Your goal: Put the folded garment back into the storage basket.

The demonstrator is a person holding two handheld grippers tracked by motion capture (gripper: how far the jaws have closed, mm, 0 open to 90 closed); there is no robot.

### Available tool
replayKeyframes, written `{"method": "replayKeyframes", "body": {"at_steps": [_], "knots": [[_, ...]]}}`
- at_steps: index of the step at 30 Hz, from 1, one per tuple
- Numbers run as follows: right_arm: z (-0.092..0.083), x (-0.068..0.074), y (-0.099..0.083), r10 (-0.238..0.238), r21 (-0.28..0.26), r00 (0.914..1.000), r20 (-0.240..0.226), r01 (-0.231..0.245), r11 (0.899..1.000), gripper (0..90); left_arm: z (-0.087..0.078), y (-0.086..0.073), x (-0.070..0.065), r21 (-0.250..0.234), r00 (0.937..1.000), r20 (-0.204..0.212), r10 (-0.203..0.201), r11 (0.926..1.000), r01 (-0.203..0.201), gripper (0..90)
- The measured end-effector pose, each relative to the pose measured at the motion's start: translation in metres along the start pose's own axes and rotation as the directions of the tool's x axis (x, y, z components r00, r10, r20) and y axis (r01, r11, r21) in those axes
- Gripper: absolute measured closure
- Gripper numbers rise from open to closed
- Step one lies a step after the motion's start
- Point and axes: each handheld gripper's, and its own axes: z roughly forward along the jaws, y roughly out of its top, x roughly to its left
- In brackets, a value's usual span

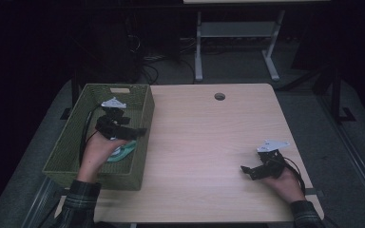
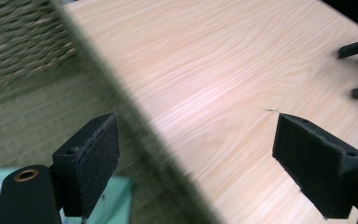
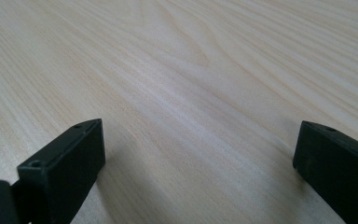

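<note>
Teal packet (image 1: 123, 153) in the basket (image 1: 145, 118) looks light, soft; pinch its edge. Left gripper (image 1: 138, 130) and right gripper (image 1: 246, 172) fingers spread, empty.

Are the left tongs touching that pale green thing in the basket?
Cannot tell. In the left gripper view the left tongs stand open, one pad overlapping the pale green thing in the basket; neither contact nor gap shows.

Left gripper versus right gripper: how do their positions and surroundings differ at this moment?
The left gripper is held over the green woven basket, with a pale teal item lying beneath it; the right gripper sits low over the bare wooden table, near its right edge. The left gripper points rightward, the right gripper leftward. Both have their jaws spread open and hold nothing.
</note>
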Motion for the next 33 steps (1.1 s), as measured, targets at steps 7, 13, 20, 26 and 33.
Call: {"method": "replayKeyframes", "body": {"at_steps": [7, 13, 20, 26, 33], "knots": [[0.0, 0.0, 0.0, 0.0, 0.0, 1.0, 0.0, 0.0, 1.0, 1.8, 0.017, 0.012, -0.026, -0.02, 0.9987, 0.04, 0.03, 0.9994, -0.029, 14.3], [0.0, 0.0, 0.0, 0.0, 0.0, 1.0, 0.0, 0.0, 1.0, 1.8, 0.036, 0.017, -0.044, -0.031, 0.9968, 0.068, 0.043, 0.9987, -0.041, 14.5], [0.0, 0.0, 0.0, -0.001, 0.0, 1.0, 0.0, 0.001, 1.0, 1.8, 0.057, 0.018, -0.064, -0.019, 0.9933, 0.084, 0.08, 0.9967, -0.079, 14.5], [0.0, 0.0, 0.0, 0.0, 0.0, 1.0, 0.0, 0.0, 1.0, 1.8, 0.077, 0.014, -0.08, -0.014, 0.9901, 0.089, 0.108, 0.9941, -0.108, 14.5], [0.0, 0.0, 0.0, 0.0, 0.0, 1.0, 0.0, 0.0, 1.0, 1.8, 0.103, 0.004, -0.096, 0.008, 0.9835, 0.096, 0.153, 0.9879, -0.155, 14.5]]}}
